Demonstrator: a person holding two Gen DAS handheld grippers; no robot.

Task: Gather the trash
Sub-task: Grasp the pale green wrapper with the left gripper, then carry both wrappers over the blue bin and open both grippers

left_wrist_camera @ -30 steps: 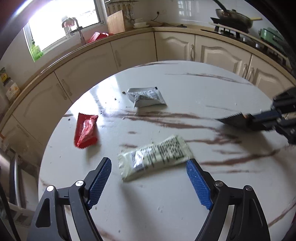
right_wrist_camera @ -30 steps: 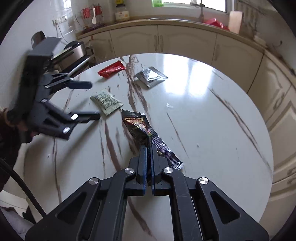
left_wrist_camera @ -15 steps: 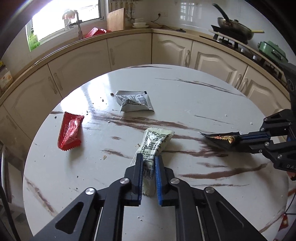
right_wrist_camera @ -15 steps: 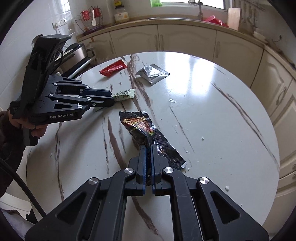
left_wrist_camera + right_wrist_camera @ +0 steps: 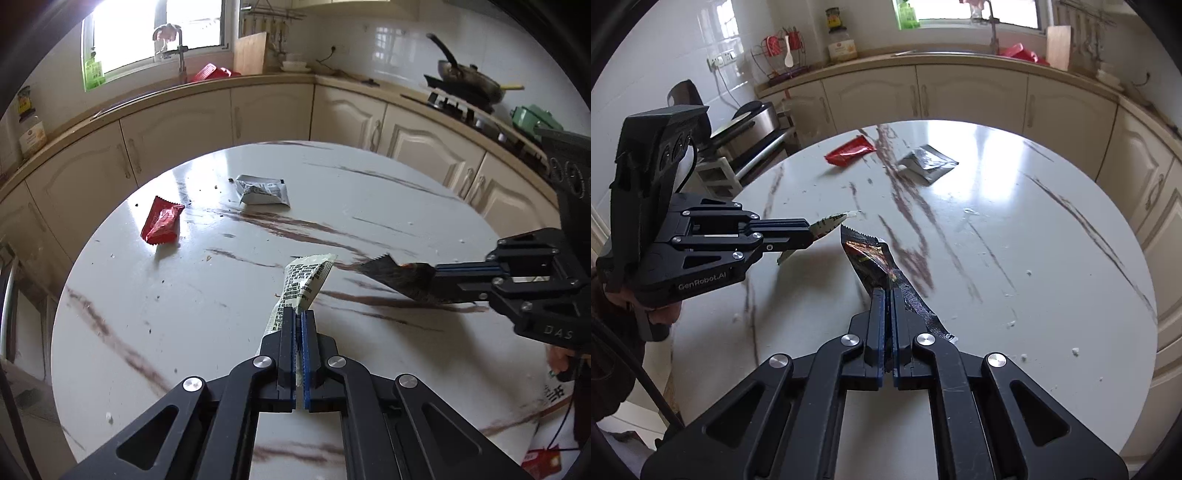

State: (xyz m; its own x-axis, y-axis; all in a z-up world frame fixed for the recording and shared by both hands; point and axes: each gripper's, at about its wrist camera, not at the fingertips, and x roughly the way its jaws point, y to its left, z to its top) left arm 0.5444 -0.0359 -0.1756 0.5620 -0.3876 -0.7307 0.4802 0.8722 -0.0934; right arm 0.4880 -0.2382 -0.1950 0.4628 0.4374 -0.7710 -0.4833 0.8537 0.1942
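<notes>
My left gripper is shut on a pale green wrapper, which sticks up above the round marble table. In the right wrist view the same left gripper comes in from the left with the pale green wrapper in its tips. My right gripper is shut on a dark foil wrapper, lifted off the table. The right gripper enters the left wrist view from the right with the dark wrapper. A red wrapper and a silver wrapper lie flat at the far side.
Cream kitchen cabinets curve round behind the table. A sink tap and window stand at the back, a pan on the stove at the right. Crumbs dot the tabletop. A person's hand holds the left gripper.
My left gripper closed on the pale green wrapper and raised it off the table. The right gripper lifted its dark wrapper a little and drew nearer to the left one.
</notes>
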